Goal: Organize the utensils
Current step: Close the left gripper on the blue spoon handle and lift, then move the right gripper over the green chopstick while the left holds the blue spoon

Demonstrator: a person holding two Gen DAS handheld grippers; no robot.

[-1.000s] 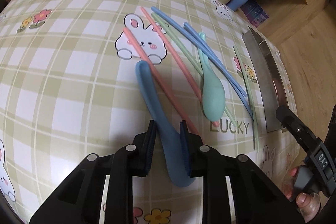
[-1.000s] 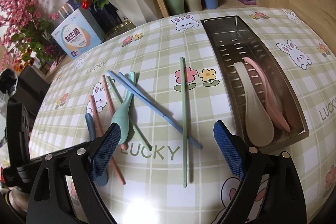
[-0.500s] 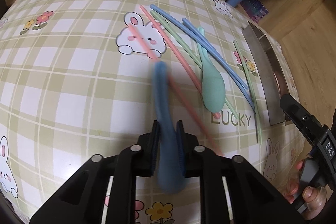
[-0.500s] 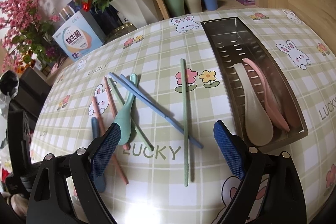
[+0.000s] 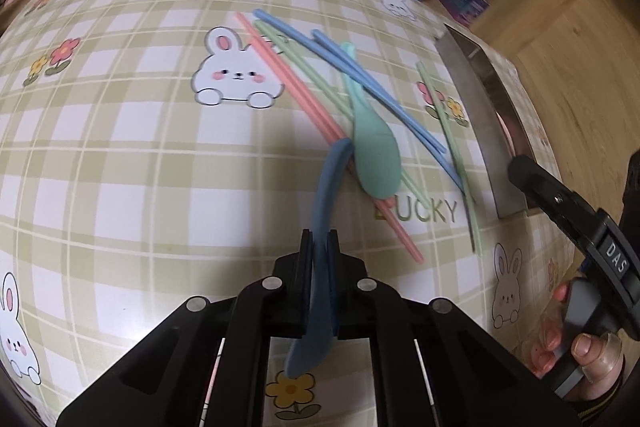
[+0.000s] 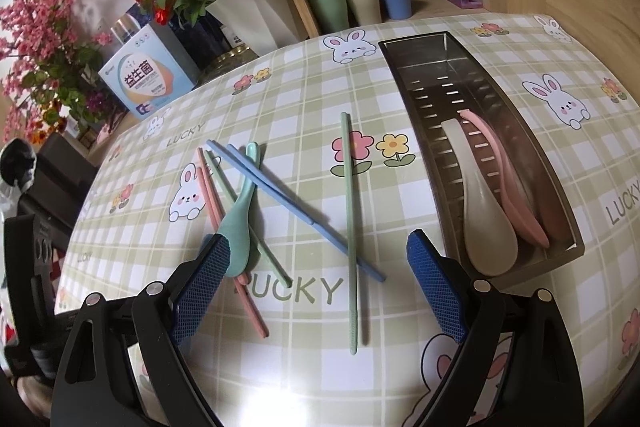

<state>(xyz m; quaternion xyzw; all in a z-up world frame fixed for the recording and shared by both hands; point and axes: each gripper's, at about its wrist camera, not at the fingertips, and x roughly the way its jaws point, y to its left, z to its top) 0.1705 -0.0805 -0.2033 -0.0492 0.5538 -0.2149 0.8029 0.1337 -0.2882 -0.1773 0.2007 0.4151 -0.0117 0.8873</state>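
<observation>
While tilted down, left gripper (image 5: 320, 251) (jaws closed) pinches blue spoon (image 5: 326, 195).

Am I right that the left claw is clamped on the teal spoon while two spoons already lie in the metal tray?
Not quite: the left claw is clamped on the blue plastic spoon, as the left wrist view shows. The teal spoon lies on the table. Two spoons do lie in the metal tray.

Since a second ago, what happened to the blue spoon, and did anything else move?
The left gripper closed its jaws and took hold of the blue spoon, tipping it onto its edge; its handle swung over toward the green spoon. The right gripper stayed open and still. The chopsticks and the two spoons in the metal tray stayed put.
</observation>
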